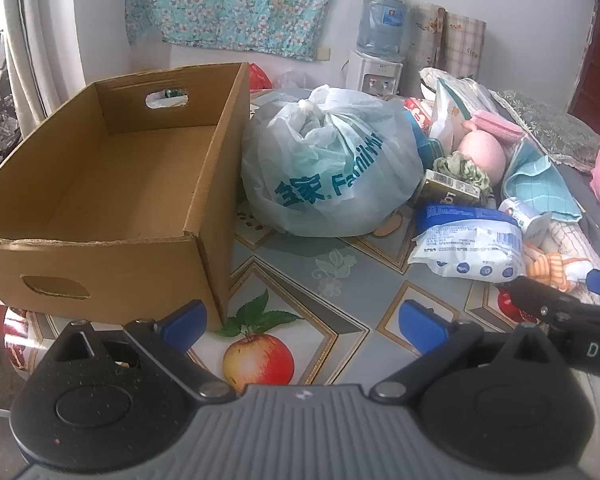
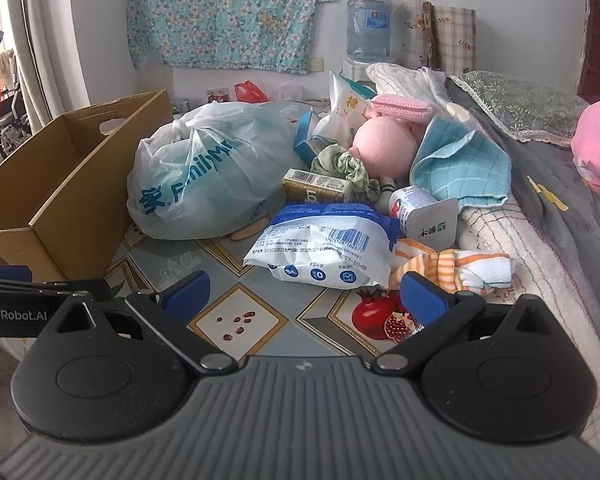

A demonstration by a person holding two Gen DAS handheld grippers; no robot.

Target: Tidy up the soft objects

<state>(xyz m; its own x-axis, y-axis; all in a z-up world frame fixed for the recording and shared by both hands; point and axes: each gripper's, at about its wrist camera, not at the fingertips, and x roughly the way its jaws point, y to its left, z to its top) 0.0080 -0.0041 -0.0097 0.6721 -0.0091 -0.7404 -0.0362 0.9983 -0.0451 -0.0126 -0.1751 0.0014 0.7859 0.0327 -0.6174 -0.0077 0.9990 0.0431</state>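
An empty open cardboard box (image 1: 112, 184) stands at the left of the table; it also shows in the right wrist view (image 2: 72, 168). Beside it lies a tied pale plastic bag (image 1: 328, 160) (image 2: 204, 172). To the right is a pile: a pink plush toy (image 1: 482, 154) (image 2: 384, 148), a teal cloth (image 1: 536, 188) (image 2: 460, 164), an orange striped towel (image 1: 552, 268) (image 2: 460, 266), a white and blue soft pack (image 1: 468, 244) (image 2: 328, 244). My left gripper (image 1: 304, 324) is open and empty above the tablecloth. My right gripper (image 2: 304, 300) is open and empty, just short of the soft pack.
A small carton (image 2: 316, 186), a yoghurt cup (image 2: 424, 210), a snack bag (image 2: 348, 112) and a pink sponge (image 2: 400, 106) lie in the pile. Bedding (image 2: 548, 184) runs along the right. A water dispenser (image 1: 378, 48) stands at the back wall.
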